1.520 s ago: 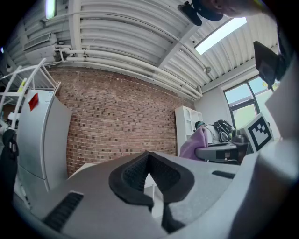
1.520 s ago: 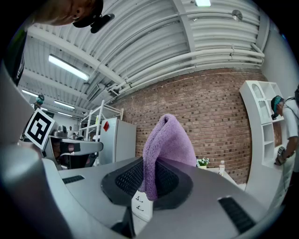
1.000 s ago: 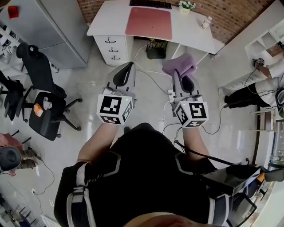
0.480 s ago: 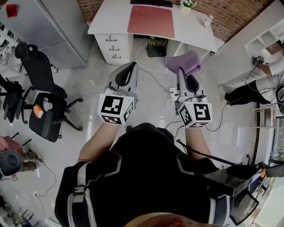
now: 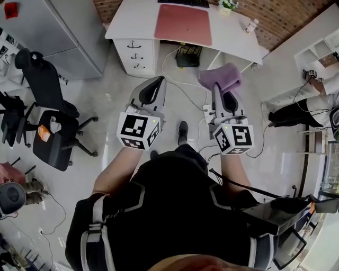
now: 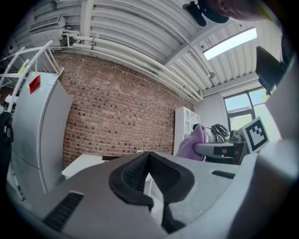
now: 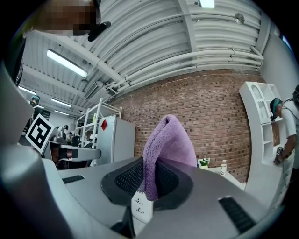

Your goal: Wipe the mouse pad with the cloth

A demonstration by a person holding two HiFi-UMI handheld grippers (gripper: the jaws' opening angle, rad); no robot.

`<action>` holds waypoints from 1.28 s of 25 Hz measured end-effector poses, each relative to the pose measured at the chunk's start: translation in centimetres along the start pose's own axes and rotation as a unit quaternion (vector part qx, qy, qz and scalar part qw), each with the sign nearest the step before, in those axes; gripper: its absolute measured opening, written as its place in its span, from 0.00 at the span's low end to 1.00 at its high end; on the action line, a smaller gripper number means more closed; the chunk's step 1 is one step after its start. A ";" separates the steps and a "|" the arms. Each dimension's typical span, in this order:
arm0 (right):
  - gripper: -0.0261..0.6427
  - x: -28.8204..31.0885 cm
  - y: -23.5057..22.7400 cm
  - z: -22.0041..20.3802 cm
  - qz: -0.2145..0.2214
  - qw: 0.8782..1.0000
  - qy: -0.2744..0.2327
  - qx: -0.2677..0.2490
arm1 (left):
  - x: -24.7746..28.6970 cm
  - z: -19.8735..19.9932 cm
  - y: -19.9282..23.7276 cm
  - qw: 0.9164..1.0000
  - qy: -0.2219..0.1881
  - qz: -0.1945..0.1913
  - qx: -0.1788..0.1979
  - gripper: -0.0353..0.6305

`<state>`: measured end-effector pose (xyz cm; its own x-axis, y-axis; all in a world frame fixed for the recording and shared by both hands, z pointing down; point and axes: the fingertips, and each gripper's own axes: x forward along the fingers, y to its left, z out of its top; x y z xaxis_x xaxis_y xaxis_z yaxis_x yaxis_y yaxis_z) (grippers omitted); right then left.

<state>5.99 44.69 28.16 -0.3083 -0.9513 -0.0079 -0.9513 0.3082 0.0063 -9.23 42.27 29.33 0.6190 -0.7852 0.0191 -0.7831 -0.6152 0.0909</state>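
A pink mouse pad [image 5: 183, 24] lies on the white desk [image 5: 132, 21] at the top of the head view. My right gripper [image 5: 222, 91] is shut on a folded purple cloth [image 5: 220, 77], which sticks up from between its jaws [image 7: 164, 149]. That gripper hangs over the floor in front of the desk, well short of the pad. My left gripper [image 5: 152, 88] is level with it to the left, its jaws shut with nothing between them [image 6: 148, 156]. The cloth [image 6: 194, 142] also shows at the right of the left gripper view.
A drawer unit [image 5: 135, 53] stands under the desk's left part. A grey cabinet [image 5: 53, 37] and black office chairs [image 5: 50, 106] are at the left. Cables [image 5: 185, 92] run across the floor. A small plant [image 5: 228, 4] and a bottle [image 5: 249, 25] stand on the desk.
Both grippers have moved a little forward toward the desk, the cloth still in the right one. A shoe now shows on the floor between my arms.
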 end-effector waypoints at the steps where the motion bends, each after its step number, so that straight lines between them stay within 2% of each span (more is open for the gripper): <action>1: 0.13 0.6 -0.5 -0.2 0.002 1.000 0.001 0.002 | 0.5 0.0 0.1 1.000 -0.002 0.001 0.000 0.06; 5: 0.13 3.1 -3.0 -0.8 0.005 1.000 0.002 0.005 | 3.3 0.1 0.6 1.000 -0.006 0.007 -0.005 0.06; 19: 0.13 11.7 -13.6 -0.1 0.030 0.999 -0.013 -0.004 | 16.9 1.2 1.8 0.999 0.016 0.027 0.022 0.06; 32: 0.13 15.5 -22.5 -1.5 0.053 0.998 0.004 -0.016 | 25.8 -0.5 1.2 0.997 0.050 0.057 0.013 0.06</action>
<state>22.59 23.02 29.44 -0.4072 -0.9133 0.0028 -0.9126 0.4070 0.0394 5.83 21.29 30.40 0.5276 -0.8398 0.1278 -0.8493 -0.5249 0.0571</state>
